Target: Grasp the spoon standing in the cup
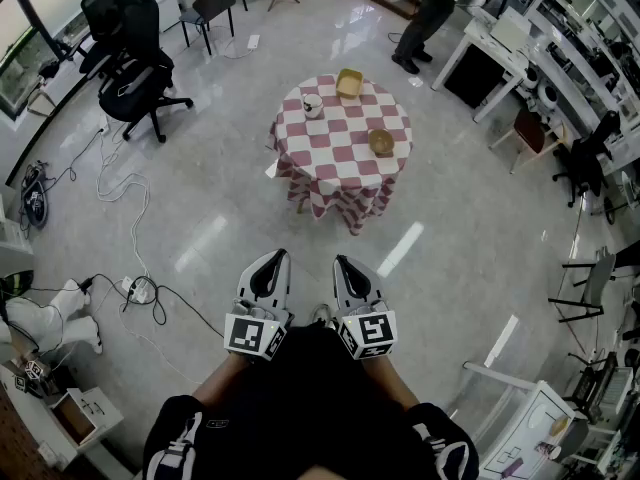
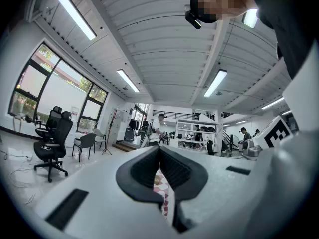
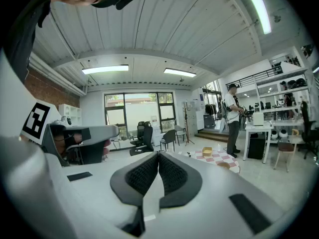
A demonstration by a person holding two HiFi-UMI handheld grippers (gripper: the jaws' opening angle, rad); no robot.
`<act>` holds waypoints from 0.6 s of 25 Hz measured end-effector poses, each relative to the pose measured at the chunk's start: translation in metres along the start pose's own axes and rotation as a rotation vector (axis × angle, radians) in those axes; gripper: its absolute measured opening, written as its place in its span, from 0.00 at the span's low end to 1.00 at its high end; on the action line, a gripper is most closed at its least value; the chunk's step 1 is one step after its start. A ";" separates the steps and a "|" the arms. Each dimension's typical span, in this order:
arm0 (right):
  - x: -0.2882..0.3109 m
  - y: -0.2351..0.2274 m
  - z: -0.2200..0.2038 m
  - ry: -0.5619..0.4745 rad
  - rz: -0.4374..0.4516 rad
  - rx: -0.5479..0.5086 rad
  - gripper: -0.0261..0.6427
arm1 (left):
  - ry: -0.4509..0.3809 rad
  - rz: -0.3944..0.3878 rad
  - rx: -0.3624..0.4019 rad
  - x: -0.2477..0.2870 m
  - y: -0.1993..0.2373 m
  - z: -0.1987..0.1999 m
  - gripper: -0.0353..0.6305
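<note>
A white cup point(image 1: 312, 105) with a spoon standing in it sits at the far left of a round table point(image 1: 345, 153) under a red and white checked cloth, several steps ahead of me. My left gripper point(image 1: 270, 264) and right gripper point(image 1: 354, 270) are held close to my body, far short of the table, both shut with nothing between the jaws. In the left gripper view the left gripper point(image 2: 159, 151) shows its pads pressed together, a strip of the checked cloth point(image 2: 162, 195) visible below. In the right gripper view the right gripper point(image 3: 158, 159) is also closed, the table point(image 3: 215, 157) off to the right.
On the table also stand a yellow square box point(image 1: 349, 83) and a wicker bowl point(image 1: 381, 142). Black office chairs point(image 1: 132, 63) stand at the back left, cables point(image 1: 120, 183) trail over the floor at left. A person point(image 1: 428, 13) stands by white desks point(image 1: 500, 43) at the back right.
</note>
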State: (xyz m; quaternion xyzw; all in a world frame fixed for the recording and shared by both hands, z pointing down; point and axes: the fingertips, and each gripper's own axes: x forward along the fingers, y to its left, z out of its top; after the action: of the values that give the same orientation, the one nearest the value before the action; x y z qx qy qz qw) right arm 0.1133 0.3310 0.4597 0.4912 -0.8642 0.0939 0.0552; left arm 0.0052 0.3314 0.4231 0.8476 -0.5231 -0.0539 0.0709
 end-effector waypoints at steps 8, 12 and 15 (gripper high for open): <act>0.008 0.013 -0.001 0.002 0.005 -0.021 0.08 | 0.002 0.000 -0.005 -0.005 0.011 0.001 0.07; 0.012 0.020 0.000 -0.007 -0.003 -0.013 0.08 | -0.002 -0.005 -0.007 -0.010 0.019 0.004 0.07; 0.016 0.027 0.003 -0.022 -0.012 0.001 0.08 | 0.000 -0.008 -0.012 -0.015 0.028 0.004 0.07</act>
State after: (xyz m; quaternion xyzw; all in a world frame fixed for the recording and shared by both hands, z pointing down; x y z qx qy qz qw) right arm 0.0814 0.3306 0.4570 0.4973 -0.8618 0.0888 0.0459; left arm -0.0269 0.3325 0.4242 0.8493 -0.5193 -0.0574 0.0760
